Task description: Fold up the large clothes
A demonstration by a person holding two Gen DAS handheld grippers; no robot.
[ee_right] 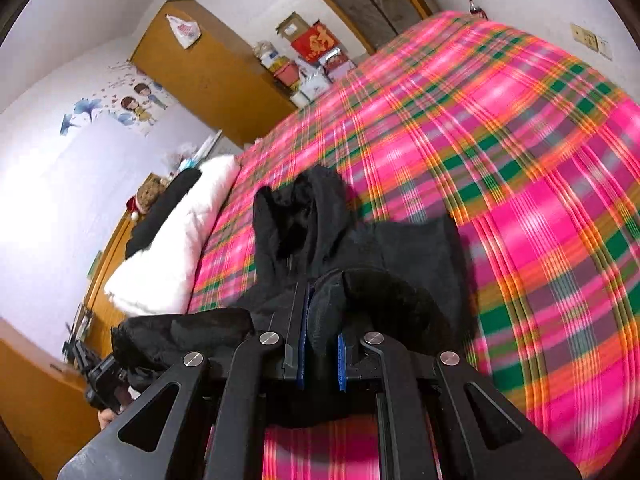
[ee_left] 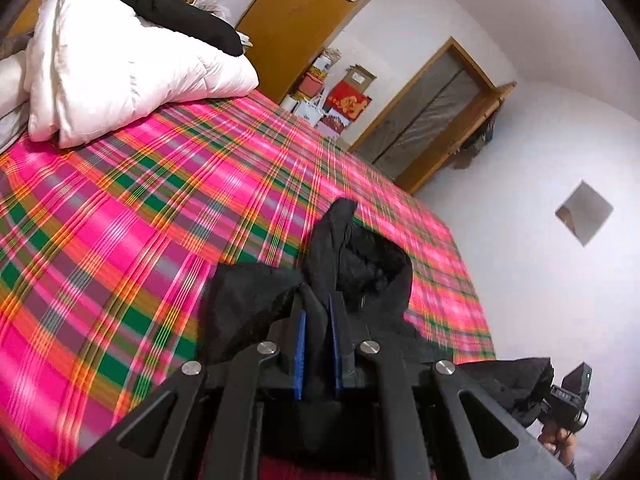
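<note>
A black hooded jacket [ee_left: 360, 268] hangs over the pink plaid bed [ee_left: 140, 208], held up by both grippers. My left gripper [ee_left: 318, 304] is shut on a bunched fold of the black cloth, which fills the gap between its blue pads [ee_left: 301, 344]. In the right wrist view the same jacket [ee_right: 304, 220] drapes ahead with its hood showing, and my right gripper [ee_right: 322, 312] is shut on another part of it. Each view catches the other gripper at its lower edge, the right one [ee_left: 568, 404] and the left one [ee_right: 102, 376], both with cloth bunched at them.
A white duvet [ee_left: 120, 64] with a dark garment [ee_left: 184, 16] on top lies at the head of the bed. A wooden wardrobe [ee_left: 304, 28], stacked boxes [ee_left: 340, 100] and a door [ee_left: 424, 112] stand beyond the bed [ee_right: 520, 160].
</note>
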